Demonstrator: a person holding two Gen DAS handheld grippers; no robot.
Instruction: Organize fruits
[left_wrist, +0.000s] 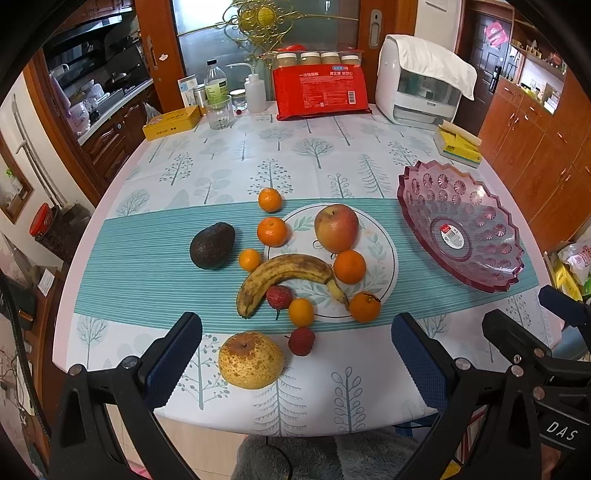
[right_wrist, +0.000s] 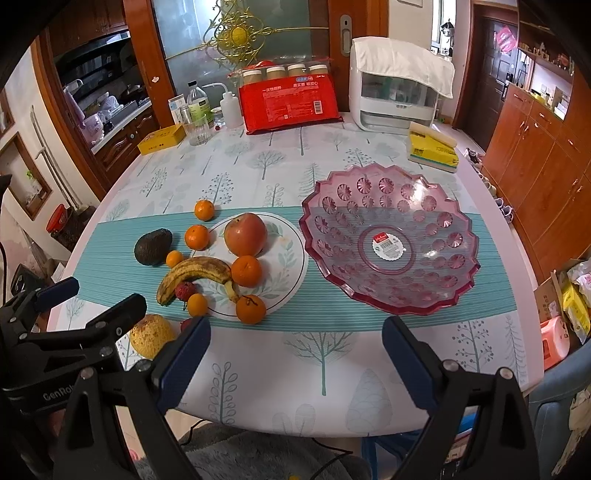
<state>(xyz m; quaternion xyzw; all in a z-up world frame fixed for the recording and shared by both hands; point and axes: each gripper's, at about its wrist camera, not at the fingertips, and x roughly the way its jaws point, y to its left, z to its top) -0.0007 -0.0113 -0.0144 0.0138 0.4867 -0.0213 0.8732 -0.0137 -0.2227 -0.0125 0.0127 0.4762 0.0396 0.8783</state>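
Kitchen table (left_wrist: 229, 155), fruit beyond both spread tongs, left tongs (left_wrist: 295, 363) nearest pear (left_wrist: 250, 364)

In the right wrist view the pear (right_wrist: 151, 338) is half hidden behind the left gripper (right_wrist: 96, 302), and the near lychee (right_wrist: 185, 324) is mostly blocked by the right gripper's finger (right_wrist: 184, 358). Pink bowl (right_wrist: 388, 236) sticker txt is too small to read, same w/ the red pack (right_wrist: 290, 105) print.

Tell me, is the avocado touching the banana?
Apart. The left wrist view shows striped cloth and a small orange between the avocado and the banana.
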